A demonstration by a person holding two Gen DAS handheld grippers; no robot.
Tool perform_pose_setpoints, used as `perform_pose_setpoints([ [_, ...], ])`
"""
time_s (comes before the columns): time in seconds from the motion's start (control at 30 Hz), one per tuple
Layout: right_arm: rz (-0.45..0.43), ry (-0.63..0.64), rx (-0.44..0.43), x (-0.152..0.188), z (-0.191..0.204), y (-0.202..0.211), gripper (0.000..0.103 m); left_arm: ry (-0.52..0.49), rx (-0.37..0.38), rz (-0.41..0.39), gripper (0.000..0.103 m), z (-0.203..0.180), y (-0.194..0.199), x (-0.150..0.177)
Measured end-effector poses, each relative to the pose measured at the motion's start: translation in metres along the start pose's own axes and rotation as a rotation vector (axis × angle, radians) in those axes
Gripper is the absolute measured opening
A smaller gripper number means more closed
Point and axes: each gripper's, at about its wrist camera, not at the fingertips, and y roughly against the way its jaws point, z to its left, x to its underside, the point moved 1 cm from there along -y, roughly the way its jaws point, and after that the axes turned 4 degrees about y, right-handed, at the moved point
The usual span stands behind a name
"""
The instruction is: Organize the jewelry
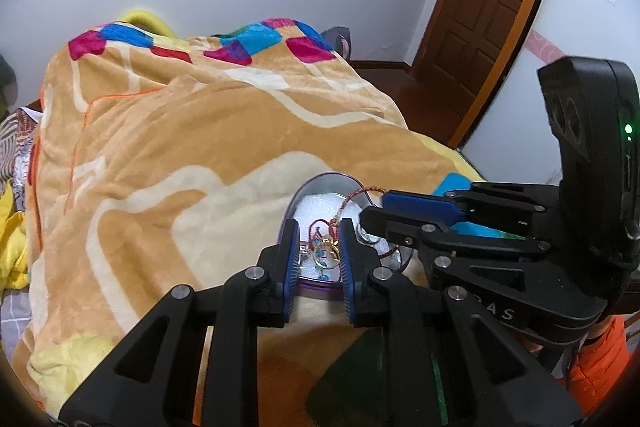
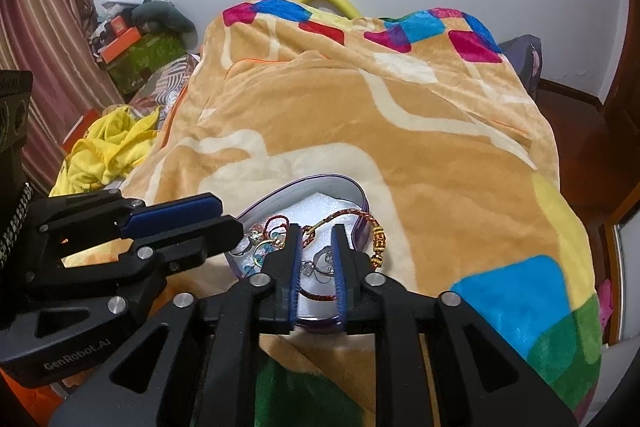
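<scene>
The soft bed blanket (image 2: pixel 400 131) could let the heart-shaped tin (image 2: pixel 344 187), low centre, tip under your push; inside, the red cord bracelet (image 2: pixel 352 215) may snag both narrowly parted, empty tongs, left (image 1: pixel 320 251) and right (image 2: pixel 316 255)

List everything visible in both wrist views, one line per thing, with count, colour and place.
heart-shaped tin: one, purple rim, white foam lining, on the blanket under both grippers.
red cord bracelet: one, red with gold beads, draped over the tin's right edge.
rings and earrings: several, silver, gold and blue, tangled on the foam; exact count unclear.
blanket: one, tan with coloured patches, covering the bed.
yellow cloth: one, crumpled, left of the blanket.
boxes and clothes: a pile, orange, green and dark, by the striped curtain.
door: one, brown wood, far right.
left gripper: black with blue pads, jaws slightly apart over the tin.
right gripper: same colours, jaws slightly apart over the foam.
</scene>
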Motion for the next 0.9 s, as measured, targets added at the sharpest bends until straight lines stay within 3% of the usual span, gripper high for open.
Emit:
perform_pose_setpoints([
  [0.2, -0.060, -0.003, 0.026, -0.004, 0.004, 0.027, 0.021, -0.002, -0.039, -0.064, 0.018, -0.004, 0.034, -0.003],
  [0.37, -0.164, -0.022, 0.047, -0.009, 0.010, 0.073, 0.021, -0.020, -0.064, -0.148, 0.020, -0.017, 0.077, -0.008],
  [0.8, -0.600, 0.018, 0.136, 0.011, 0.070, 0.245, 0.021, -0.081, -0.088, -0.518, 0.038, -0.075, 0.236, 0.004],
  [0.9, -0.674, 0.035, 0.163, 0.022, 0.087, 0.270, 0.021, -0.098, -0.105, -0.590, 0.047, -0.087, 0.264, 0.016],
])
